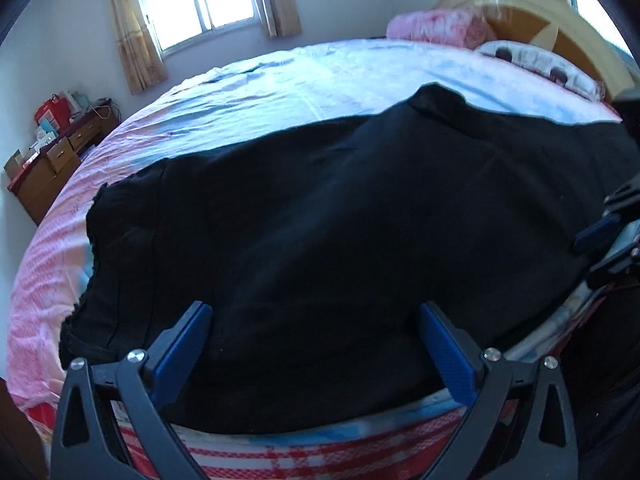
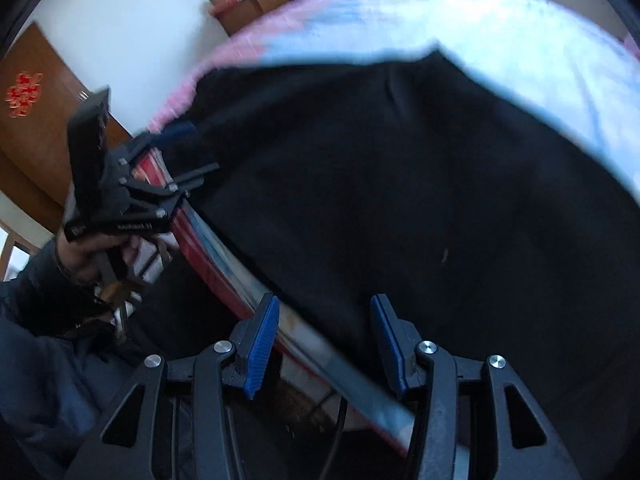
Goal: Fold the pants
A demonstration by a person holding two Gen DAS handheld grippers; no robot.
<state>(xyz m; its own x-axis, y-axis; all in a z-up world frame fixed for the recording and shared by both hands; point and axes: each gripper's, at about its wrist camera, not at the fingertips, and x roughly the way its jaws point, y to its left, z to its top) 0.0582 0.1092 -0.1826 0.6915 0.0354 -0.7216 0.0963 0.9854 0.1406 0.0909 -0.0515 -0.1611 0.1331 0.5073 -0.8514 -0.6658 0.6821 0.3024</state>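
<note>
Black pants [image 1: 320,208] lie spread flat across the bed, reaching its near edge. In the left wrist view my left gripper [image 1: 314,308] hangs open over the near part of the pants, its blue pads [image 1: 184,344] wide apart with nothing pinched. My right gripper [image 1: 608,232] shows at the right edge of that view, by the pants' side. In the right wrist view, which is blurred, my right gripper [image 2: 325,300] is open above the bed's edge and the border of the pants [image 2: 400,184]. My left gripper [image 2: 192,152], held by a hand [image 2: 80,256], is open at the pants' far corner.
The bed sheet [image 1: 280,80] is pale blue and pink, with a red plaid side [image 1: 280,456]. A pink pillow [image 1: 440,26] and a wooden headboard [image 1: 532,12] are at the far right. A wooden dresser [image 1: 52,160] stands by the wall under the window [image 1: 200,0]. A brown door [image 2: 36,120] is beside the bed.
</note>
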